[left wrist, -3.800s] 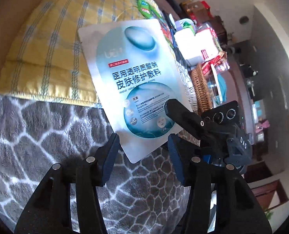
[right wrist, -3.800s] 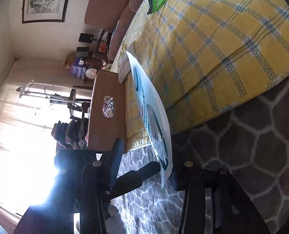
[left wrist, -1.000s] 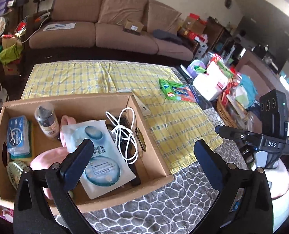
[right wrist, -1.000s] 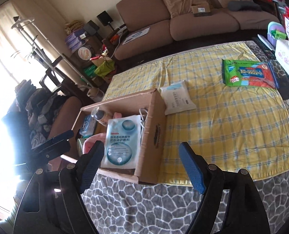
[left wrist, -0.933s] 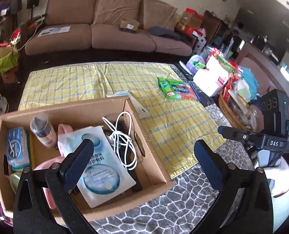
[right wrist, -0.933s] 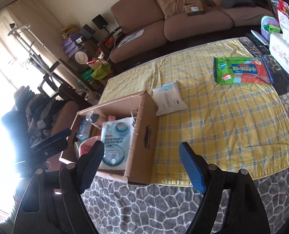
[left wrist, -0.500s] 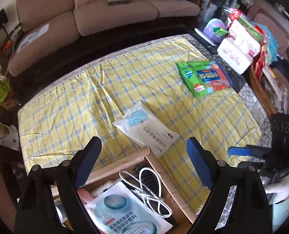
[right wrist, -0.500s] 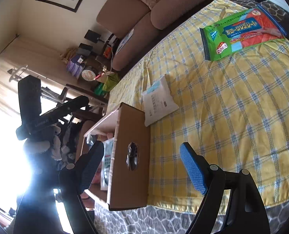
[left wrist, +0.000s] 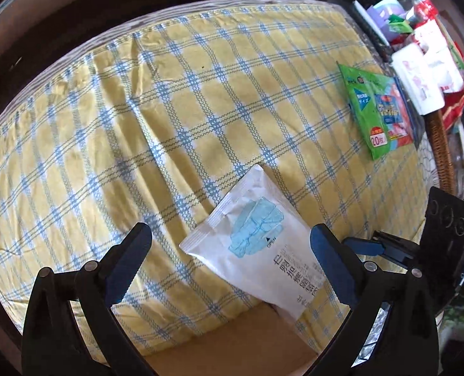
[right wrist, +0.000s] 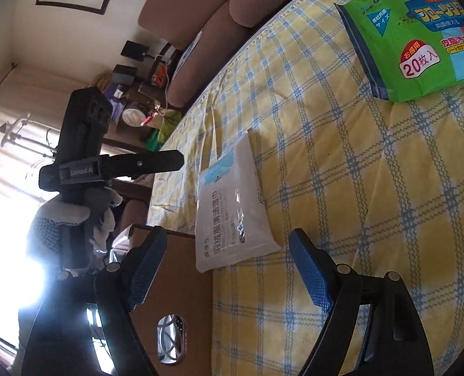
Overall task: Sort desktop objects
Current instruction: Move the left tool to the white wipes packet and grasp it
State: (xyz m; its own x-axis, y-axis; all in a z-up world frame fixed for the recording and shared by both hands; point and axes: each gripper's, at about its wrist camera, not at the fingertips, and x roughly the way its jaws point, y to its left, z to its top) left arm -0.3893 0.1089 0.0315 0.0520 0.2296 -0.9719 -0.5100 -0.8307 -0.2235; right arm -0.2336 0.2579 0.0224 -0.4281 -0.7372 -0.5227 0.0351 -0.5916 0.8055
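My left claw [left wrist: 228,250] has swung away from the box [left wrist: 241,341] and now points down at the white pouch [left wrist: 257,244], which lies flat on the table's yellow cloth [left wrist: 175,119], its near end against the box edge. The claw is opening, nearly full spread, the pouch below the gap, untouched. My right claw [right wrist: 228,269] has come low too, spread and empty, the same pouch [right wrist: 232,203] just ahead. The mask is boxed, I judge; this pouch is next, then the green pack [right wrist: 416,34] farther off.
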